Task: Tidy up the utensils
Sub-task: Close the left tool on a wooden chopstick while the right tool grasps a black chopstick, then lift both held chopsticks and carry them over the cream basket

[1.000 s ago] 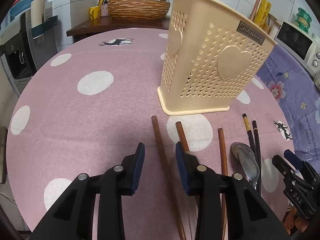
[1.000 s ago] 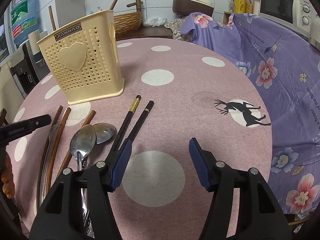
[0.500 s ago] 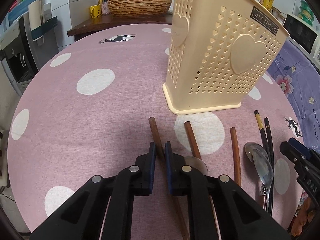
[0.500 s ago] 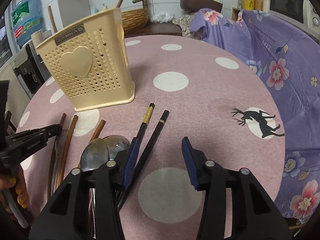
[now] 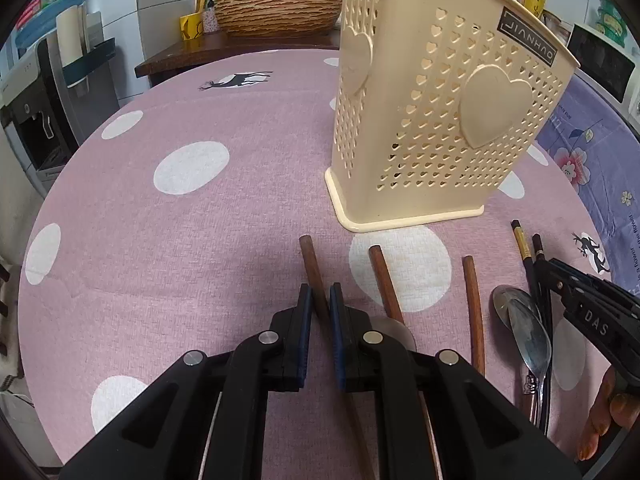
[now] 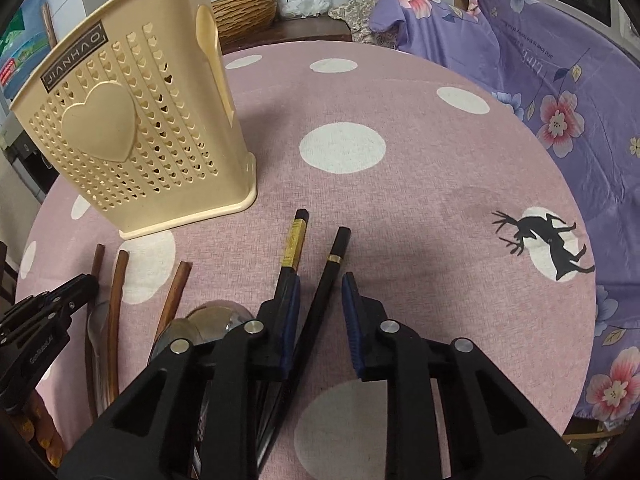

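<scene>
Utensils lie in a row on the pink dotted tablecloth point(image 5: 168, 216), just in front of the cream holder point(image 5: 436, 120), which stands upright with its heart-shaped holes facing both cameras. And the left gripper point(image 5: 318, 308) is clamped on the leftmost brown stick point(image 5: 310, 264), blue pads pressed to either side of it, the stick's round end poking out ahead towards the holder's base. Two more brown sticks point(image 5: 472, 304) lie to its right, side by side but apart. Next along come the steel spoons point(image 5: 524, 328), bowls overlapping, and then the black chopsticks point(image 6: 294, 248) with their gold bands. Over to the right gripper point(image 6: 320, 300): its jaws have just been closing and now straddle the right-hand black chopstick point(image 6: 330, 276), which runs between the blue pads. A narrow gap shows on the right side, so no firm pinch there. The other chopstick passes under or beside the left pad; which one is hard to tell. Orange-tinted fingers point(image 5: 600, 412) show at the frame edge, beneath the right gripper's body.
</scene>
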### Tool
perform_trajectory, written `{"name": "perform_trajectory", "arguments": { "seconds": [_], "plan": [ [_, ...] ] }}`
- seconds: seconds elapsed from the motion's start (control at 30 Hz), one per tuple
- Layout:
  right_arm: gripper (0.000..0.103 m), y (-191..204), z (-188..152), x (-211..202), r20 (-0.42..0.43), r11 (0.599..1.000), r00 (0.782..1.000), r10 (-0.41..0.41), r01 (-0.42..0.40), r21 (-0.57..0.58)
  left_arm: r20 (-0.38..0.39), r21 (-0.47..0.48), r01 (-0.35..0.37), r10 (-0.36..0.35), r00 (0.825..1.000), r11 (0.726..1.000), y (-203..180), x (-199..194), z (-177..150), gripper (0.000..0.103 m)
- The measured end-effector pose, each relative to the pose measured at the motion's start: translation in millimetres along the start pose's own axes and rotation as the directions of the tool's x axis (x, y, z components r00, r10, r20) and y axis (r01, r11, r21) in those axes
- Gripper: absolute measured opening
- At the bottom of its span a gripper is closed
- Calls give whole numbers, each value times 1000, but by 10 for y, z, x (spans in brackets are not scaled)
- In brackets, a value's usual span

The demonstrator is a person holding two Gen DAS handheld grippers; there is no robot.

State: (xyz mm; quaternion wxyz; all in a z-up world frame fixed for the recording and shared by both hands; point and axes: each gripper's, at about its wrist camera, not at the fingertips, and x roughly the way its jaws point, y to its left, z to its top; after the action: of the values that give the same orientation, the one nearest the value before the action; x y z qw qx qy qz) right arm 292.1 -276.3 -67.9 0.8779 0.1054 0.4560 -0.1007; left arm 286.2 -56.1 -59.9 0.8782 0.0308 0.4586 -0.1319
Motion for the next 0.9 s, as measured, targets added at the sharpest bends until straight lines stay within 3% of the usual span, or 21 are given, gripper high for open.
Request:
{"name": "perform_trajectory", "arguments": {
  "seconds": [0.1, 0.27, 0.47, 0.9],
  "plan": [
    [12, 13, 48, 36, 3, 1000, 1000, -15, 15, -1, 1, 4, -3, 3, 1000, 1000, -9, 3, 2, 11],
    [11, 3, 87, 66, 15, 1000, 1000, -9, 9, 2, 3, 6, -7, 7, 1000, 1000, -17, 8, -2, 10],
    [10, -88, 150, 80, 10, 997, 998, 58, -58, 60, 0, -10, 5, -5, 1000, 1000, 7, 15, 17, 9],
    [9, -143, 325, -467, 177, 983, 971, 161, -174, 63, 106, -51, 51, -45, 993, 997, 63, -287, 183, 8]
  ]
}}
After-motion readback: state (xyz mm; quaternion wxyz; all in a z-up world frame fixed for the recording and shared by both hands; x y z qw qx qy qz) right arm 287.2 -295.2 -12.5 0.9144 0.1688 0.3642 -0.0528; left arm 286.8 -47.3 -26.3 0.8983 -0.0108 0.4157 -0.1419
